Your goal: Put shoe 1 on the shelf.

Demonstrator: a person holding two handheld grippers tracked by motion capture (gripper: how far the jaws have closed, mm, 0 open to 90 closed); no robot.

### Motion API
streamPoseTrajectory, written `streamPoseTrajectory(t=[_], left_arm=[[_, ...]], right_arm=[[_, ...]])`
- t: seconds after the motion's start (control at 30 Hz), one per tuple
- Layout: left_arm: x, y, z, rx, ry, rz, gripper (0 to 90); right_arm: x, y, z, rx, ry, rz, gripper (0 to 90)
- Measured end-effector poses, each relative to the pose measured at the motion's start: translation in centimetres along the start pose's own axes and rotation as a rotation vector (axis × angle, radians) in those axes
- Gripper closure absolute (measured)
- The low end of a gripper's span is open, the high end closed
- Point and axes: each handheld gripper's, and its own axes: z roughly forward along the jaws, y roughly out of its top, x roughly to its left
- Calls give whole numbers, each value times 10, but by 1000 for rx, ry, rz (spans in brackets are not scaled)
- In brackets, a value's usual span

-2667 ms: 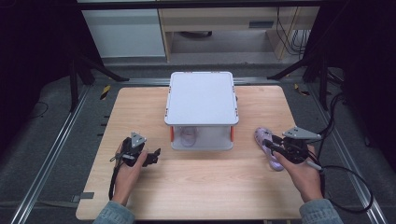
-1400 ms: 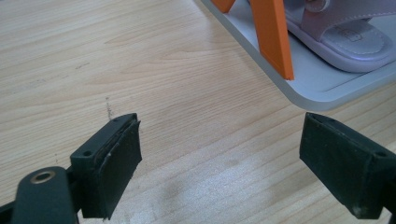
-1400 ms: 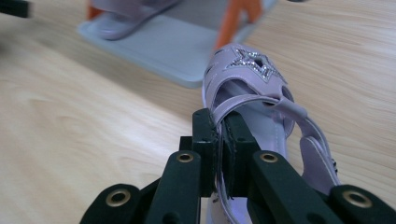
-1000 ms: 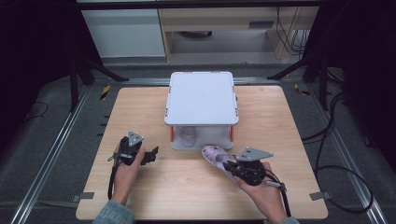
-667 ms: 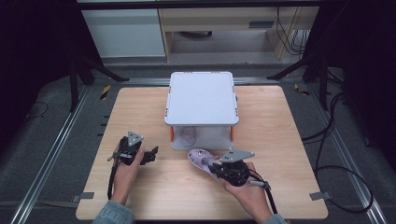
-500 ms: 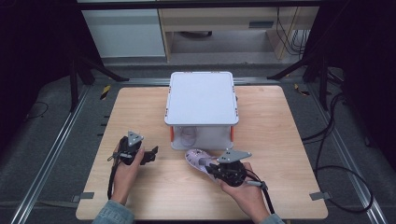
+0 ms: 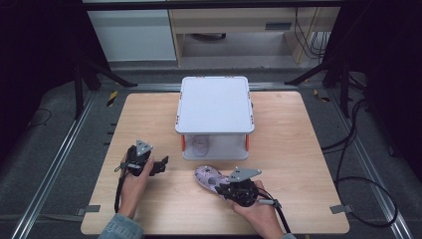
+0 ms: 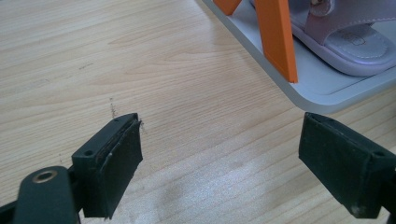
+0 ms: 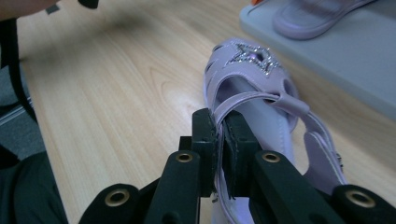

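Lilac strappy sandal (image 9: 261, 93) clamped by its strap in my right gripper (image 9: 219, 135), I'm carrying it toward the grey two-tier rack (image 7: 214, 102) at twelve o'clock, left gripper (image 8: 224, 154) gaping idle.

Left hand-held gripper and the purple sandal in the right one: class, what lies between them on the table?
Bare wooden table in the high view, between the left hand-held gripper and the purple sandal.

A lab or test bay, by the look of it: a pale wooden worktop (image 7: 288, 134) stands between aluminium floor rails (image 7: 59, 164) on grey carpet (black cables (image 7: 358, 164) trailing across it), ringed by black tripod stands (image 7: 82, 74).
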Motion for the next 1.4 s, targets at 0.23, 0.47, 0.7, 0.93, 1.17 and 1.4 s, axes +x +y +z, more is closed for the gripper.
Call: streamPoseTrajectory(t=[0.23, 0.47, 0.7, 0.93, 1.17, 1.4], left_arm=[[0, 0, 0, 0, 0, 1, 123], [-2, 0, 0, 2, -2, 10, 123], [-2, 0, 0, 1, -8, 11, 123], [-5, 3, -4, -7, -36, 11, 123], [-3, 20, -15, -52, -82, -16, 138], [1, 40, -26, -80, -125, -9, 146]], right_arm=[[4, -4, -9, 9, 35, -72, 679], [-18, 4, -32, 8, -70, -117, 644], [-31, 9, -6, 118, -71, -170, 637], [-32, 10, -1, 117, -64, -137, 820], [-30, 3, -6, 17, -59, -4, 836], [-29, 5, -19, -70, -98, 58, 837]])
